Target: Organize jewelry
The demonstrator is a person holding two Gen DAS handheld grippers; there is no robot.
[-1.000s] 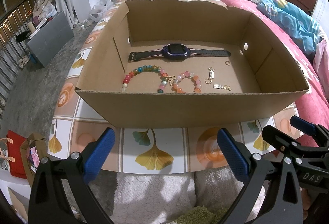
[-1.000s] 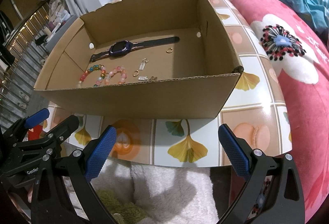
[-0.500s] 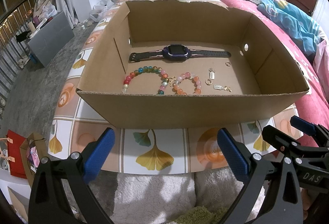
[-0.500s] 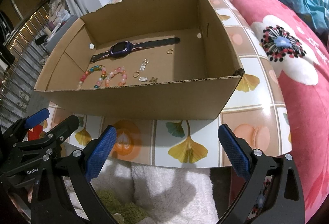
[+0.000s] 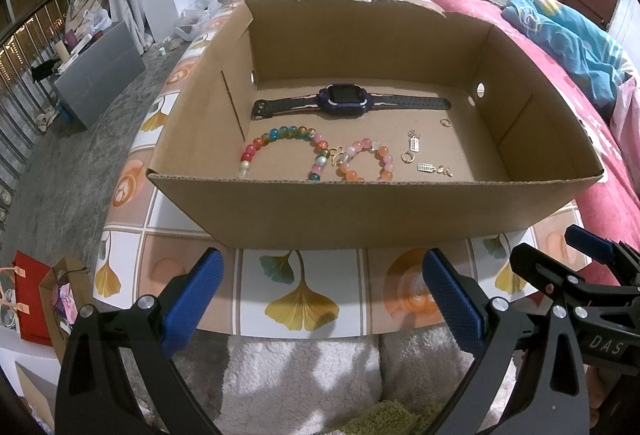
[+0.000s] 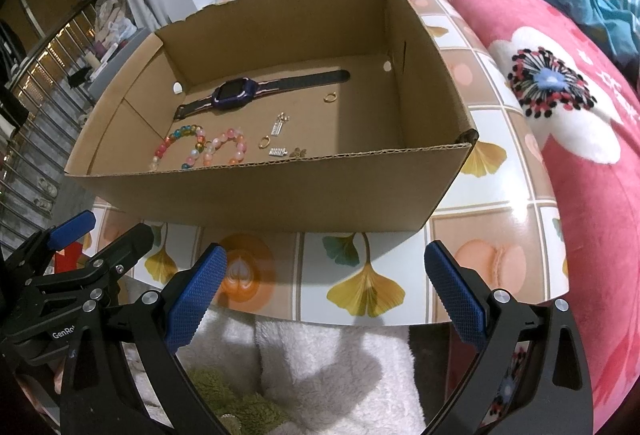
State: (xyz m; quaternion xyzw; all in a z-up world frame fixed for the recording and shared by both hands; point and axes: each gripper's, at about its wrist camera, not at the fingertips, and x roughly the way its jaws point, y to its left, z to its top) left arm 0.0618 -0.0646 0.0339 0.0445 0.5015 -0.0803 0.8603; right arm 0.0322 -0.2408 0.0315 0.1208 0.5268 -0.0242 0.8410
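Both grippers — left [image 5: 322, 297] and right [image 6: 334, 293] — are held spread wide and empty at the bottom of their frames, short of the box [image 5: 384, 213]. On its floor, mid-frame, a watch [image 5: 346, 101] is laid flat behind two bead bracelets [image 5: 282, 149] and small gold pieces [image 5: 414, 145]. The watch is judged light, with a limp strap, and best pinched across its stiff case; the beads (round, likely slippery) may roll — a grip across the strand is advised.

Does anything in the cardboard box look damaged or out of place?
The cardboard box has a ragged, torn top edge on its far wall. Inside, the watch, two bead bracelets and small gold pieces lie loose but orderly.
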